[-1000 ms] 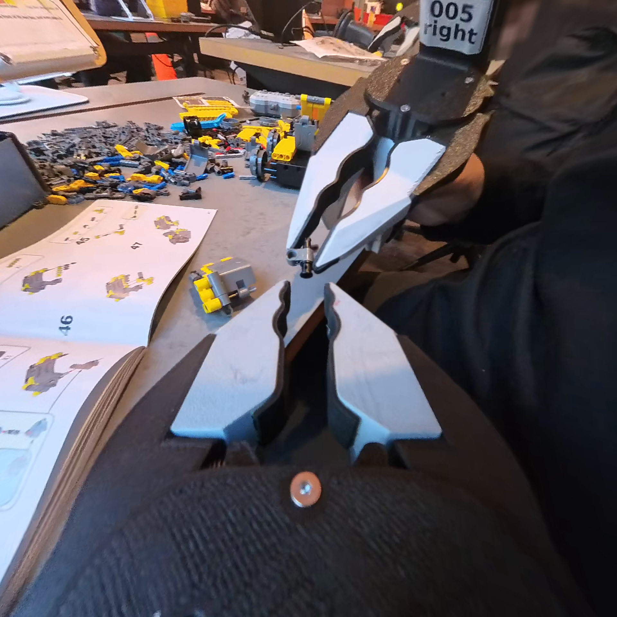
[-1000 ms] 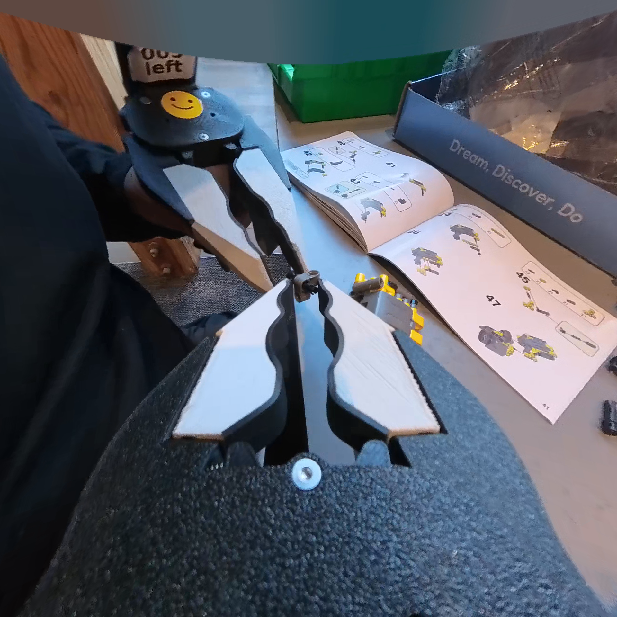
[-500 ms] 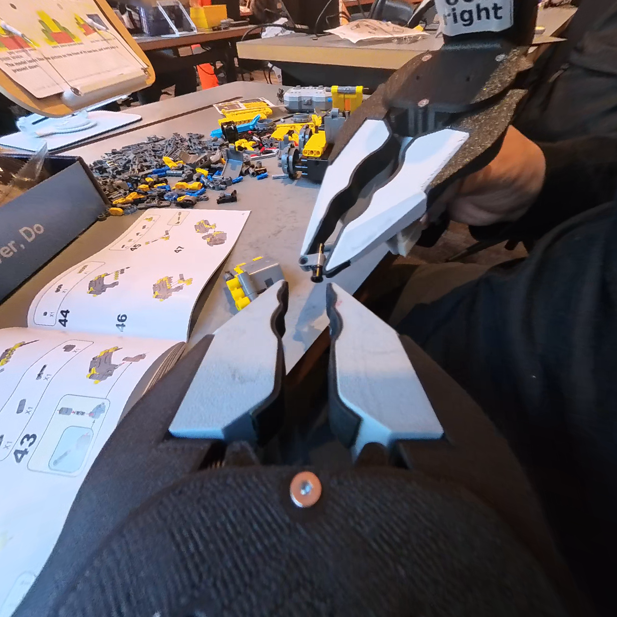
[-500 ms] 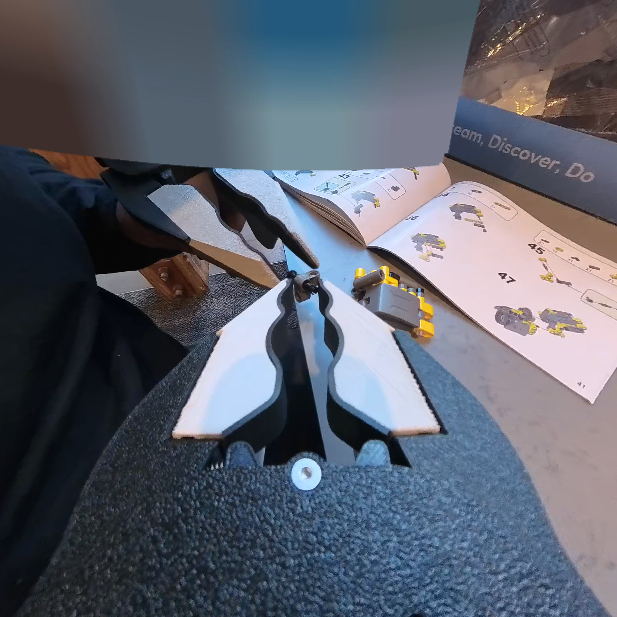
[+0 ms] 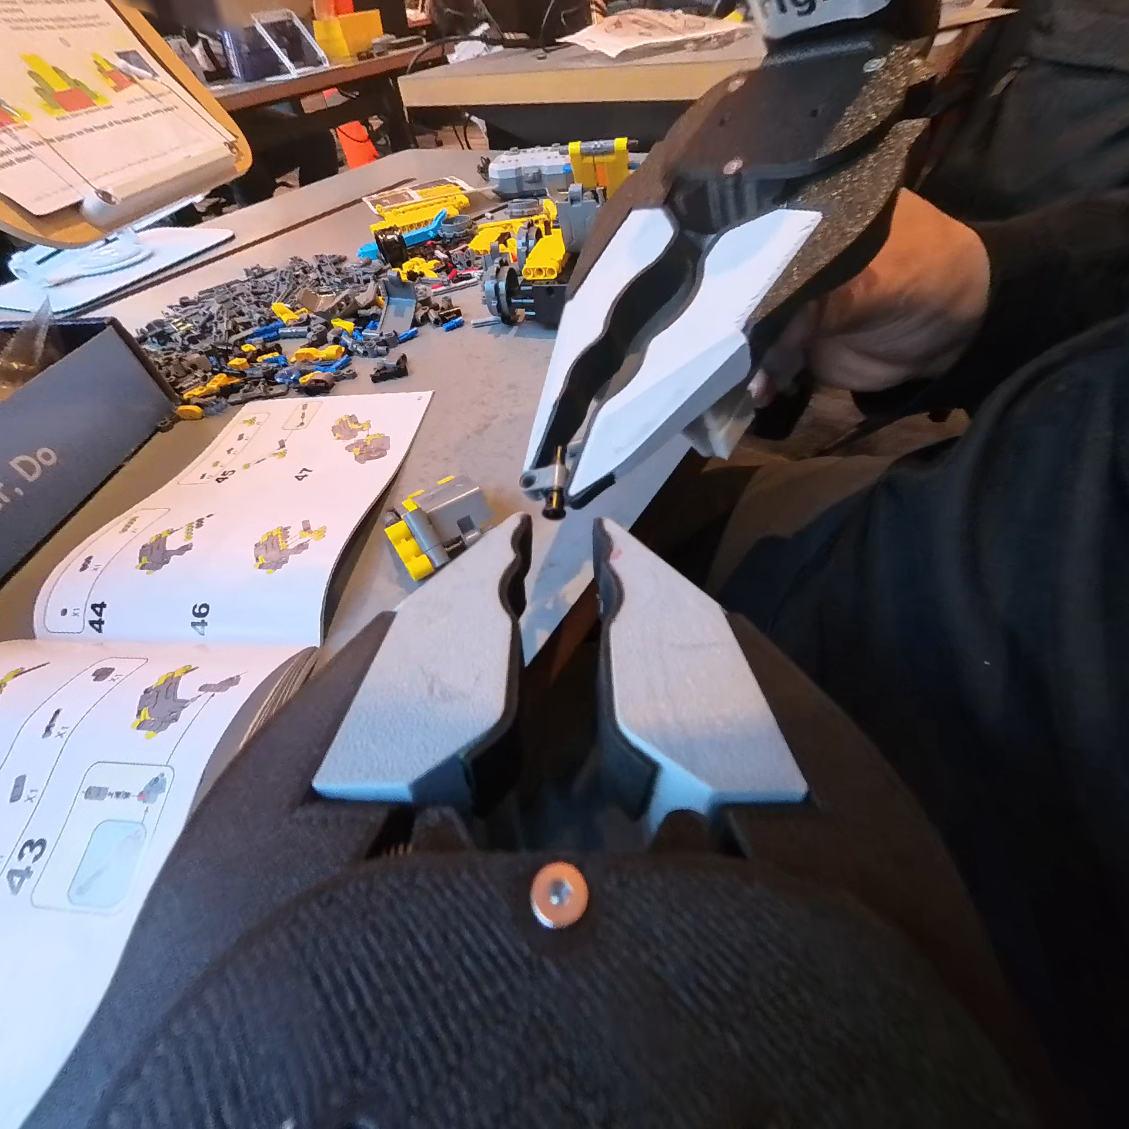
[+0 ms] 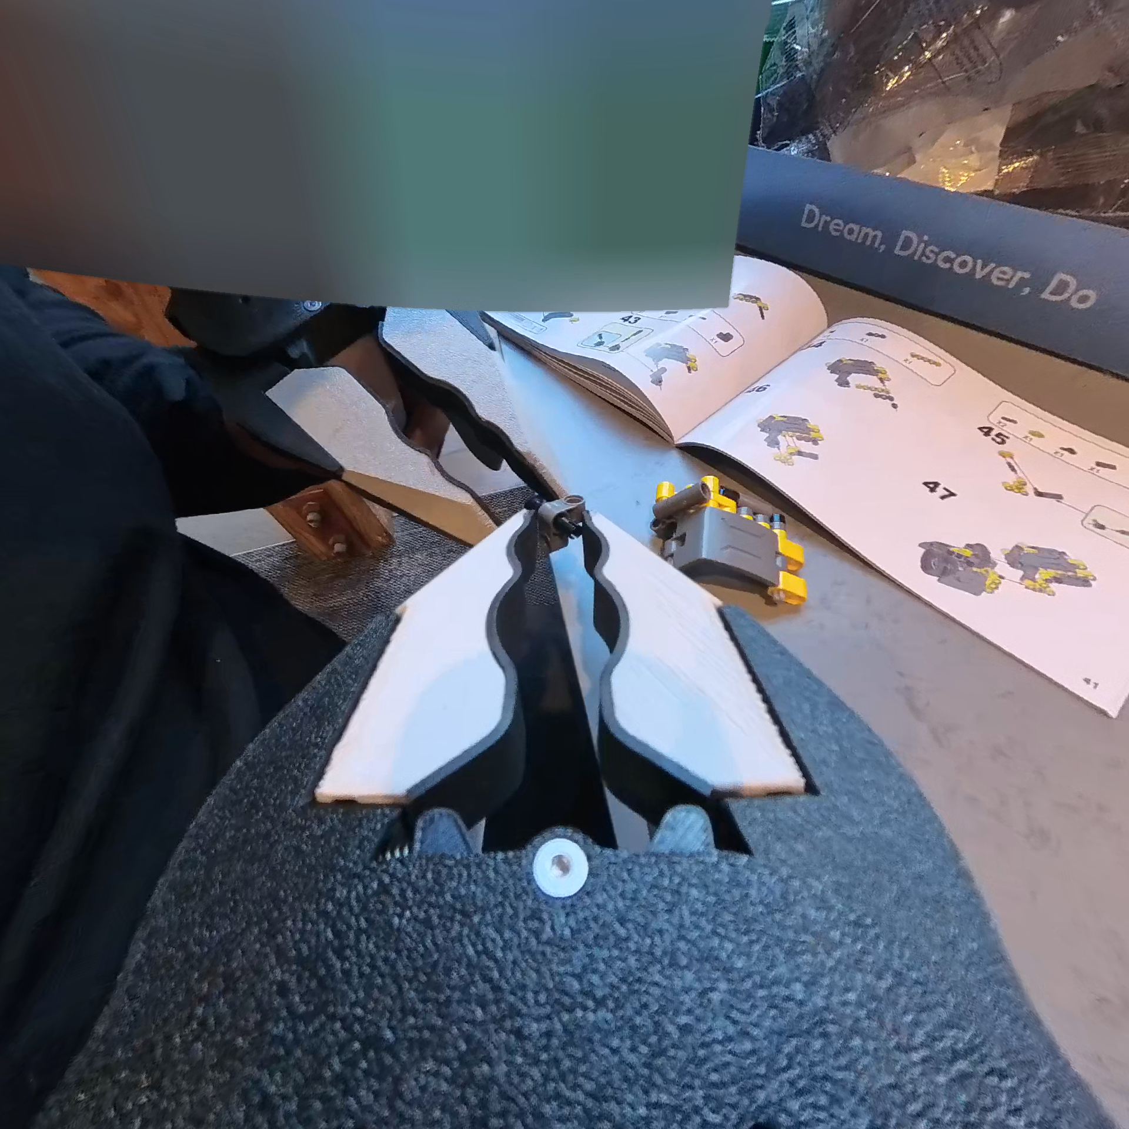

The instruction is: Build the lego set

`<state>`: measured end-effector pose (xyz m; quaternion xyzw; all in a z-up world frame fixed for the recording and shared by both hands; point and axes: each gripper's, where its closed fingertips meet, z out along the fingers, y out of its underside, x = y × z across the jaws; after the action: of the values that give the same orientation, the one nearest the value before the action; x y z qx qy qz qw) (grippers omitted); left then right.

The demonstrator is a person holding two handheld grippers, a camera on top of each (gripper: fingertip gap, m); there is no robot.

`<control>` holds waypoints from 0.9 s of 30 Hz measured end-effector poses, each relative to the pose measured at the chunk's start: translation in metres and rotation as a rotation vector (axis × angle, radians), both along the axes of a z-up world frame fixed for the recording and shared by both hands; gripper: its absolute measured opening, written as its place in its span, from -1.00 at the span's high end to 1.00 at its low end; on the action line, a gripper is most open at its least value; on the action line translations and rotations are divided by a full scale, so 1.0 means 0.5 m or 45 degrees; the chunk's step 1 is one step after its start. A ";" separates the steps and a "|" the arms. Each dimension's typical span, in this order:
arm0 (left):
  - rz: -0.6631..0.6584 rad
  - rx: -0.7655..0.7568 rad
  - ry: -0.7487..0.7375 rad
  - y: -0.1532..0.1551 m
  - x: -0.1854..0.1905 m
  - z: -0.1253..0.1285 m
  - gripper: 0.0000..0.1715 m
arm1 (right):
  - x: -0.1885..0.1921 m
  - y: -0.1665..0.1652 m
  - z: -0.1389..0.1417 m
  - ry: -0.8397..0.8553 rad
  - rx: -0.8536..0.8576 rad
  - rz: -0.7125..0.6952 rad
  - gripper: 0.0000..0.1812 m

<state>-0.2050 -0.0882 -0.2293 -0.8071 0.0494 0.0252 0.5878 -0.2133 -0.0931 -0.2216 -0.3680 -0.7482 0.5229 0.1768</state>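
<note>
Fingers of the right gripper (image 6: 557, 519) pinch a small grey connector (image 6: 561, 512) at frame centre, while the left gripper (image 5: 559, 531), parted and empty, hovers just below; a grey-yellow block (image 5: 441, 533) (left of centre) lies on the table (image 5: 489, 397) beside the booklet (image 5: 214, 519).

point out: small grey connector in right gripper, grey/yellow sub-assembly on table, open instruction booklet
small grey connector (image 6: 561, 512): right wrist view, its grey body at the gripper's tips.
grey/yellow sub-assembly (image 6: 727, 540): right wrist view, its grey top face.
open instruction booklet (image 5: 244, 525): left wrist view, the white right-hand page.
</note>
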 end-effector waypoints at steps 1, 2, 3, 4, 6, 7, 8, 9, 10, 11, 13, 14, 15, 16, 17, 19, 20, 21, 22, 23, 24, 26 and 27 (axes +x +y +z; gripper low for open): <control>0.001 0.005 0.001 -0.001 -0.001 0.002 0.80 | 0.000 -0.003 -0.001 -0.004 -0.004 0.003 0.85; 0.002 0.011 0.003 -0.002 -0.002 0.004 0.83 | -0.001 -0.005 -0.002 -0.006 -0.004 0.007 0.85; 0.003 0.015 0.008 -0.003 -0.003 0.005 0.84 | -0.001 -0.007 -0.002 -0.007 -0.004 0.010 0.85; 0.004 0.014 0.011 -0.004 -0.004 0.005 0.84 | -0.002 -0.008 -0.002 -0.004 -0.004 0.013 0.85; 0.004 0.015 0.014 -0.004 -0.005 0.006 0.85 | -0.002 -0.008 -0.001 -0.006 -0.004 0.019 0.85; 0.004 0.014 0.018 -0.004 -0.005 0.006 0.86 | -0.003 -0.008 -0.001 -0.010 -0.007 0.019 0.85; 0.002 0.011 0.022 -0.004 -0.005 0.005 0.86 | -0.003 -0.007 -0.001 -0.013 -0.010 0.016 0.85; 0.004 0.006 0.025 -0.004 -0.006 0.003 0.86 | -0.004 -0.006 -0.001 -0.017 -0.012 0.013 0.85; 0.005 0.004 0.028 -0.004 -0.007 0.002 0.86 | -0.004 -0.006 -0.003 -0.024 -0.013 0.009 0.85; 0.006 0.005 0.030 -0.004 -0.007 0.003 0.88 | -0.004 -0.005 -0.004 -0.030 -0.015 0.007 0.85; 0.005 0.007 0.037 -0.004 -0.008 0.004 0.90 | -0.004 -0.005 -0.006 -0.039 -0.025 0.006 0.85; 0.006 0.007 0.041 -0.004 -0.008 0.003 0.91 | -0.004 -0.005 -0.006 -0.042 -0.029 0.006 0.85; 0.005 0.006 0.044 -0.004 -0.007 0.003 0.91 | -0.003 -0.005 -0.006 -0.043 -0.030 0.007 0.85; 0.004 0.005 0.045 -0.003 -0.007 0.002 0.91 | -0.003 -0.005 -0.006 -0.044 -0.029 0.008 0.85; 0.003 0.004 0.046 -0.003 -0.006 0.002 0.92 | -0.002 -0.004 -0.007 -0.044 -0.029 0.008 0.84; 0.000 0.000 0.048 -0.002 -0.005 0.000 0.93 | 0.000 -0.004 -0.008 -0.047 -0.032 0.010 0.85; -0.002 -0.002 0.052 -0.002 -0.004 -0.001 0.93 | 0.001 -0.003 -0.009 -0.050 -0.035 0.011 0.85; -0.003 -0.003 0.055 -0.002 -0.004 -0.001 0.93 | 0.002 -0.003 -0.009 -0.053 -0.038 0.011 0.84; -0.003 -0.004 0.056 -0.001 -0.003 -0.001 0.93 | 0.002 -0.003 -0.009 -0.053 -0.038 0.012 0.84; -0.004 -0.004 0.056 -0.001 -0.003 -0.001 0.93 | 0.003 -0.002 -0.009 -0.051 -0.036 0.013 0.84; -0.006 -0.004 0.057 -0.001 -0.002 -0.001 0.93 | 0.003 -0.002 -0.009 -0.048 -0.032 0.016 0.84; -0.008 -0.006 0.059 -0.001 -0.002 -0.002 0.93 | 0.004 -0.002 -0.007 -0.030 -0.016 0.024 0.85; -0.010 -0.009 0.061 -0.002 -0.002 -0.003 0.93 | 0.004 -0.002 -0.006 -0.022 -0.007 0.029 0.85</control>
<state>-0.2059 -0.0890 -0.2308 -0.8080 0.0668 0.0420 0.5838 -0.2113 -0.0943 -0.2248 -0.3645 -0.7523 0.5239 0.1635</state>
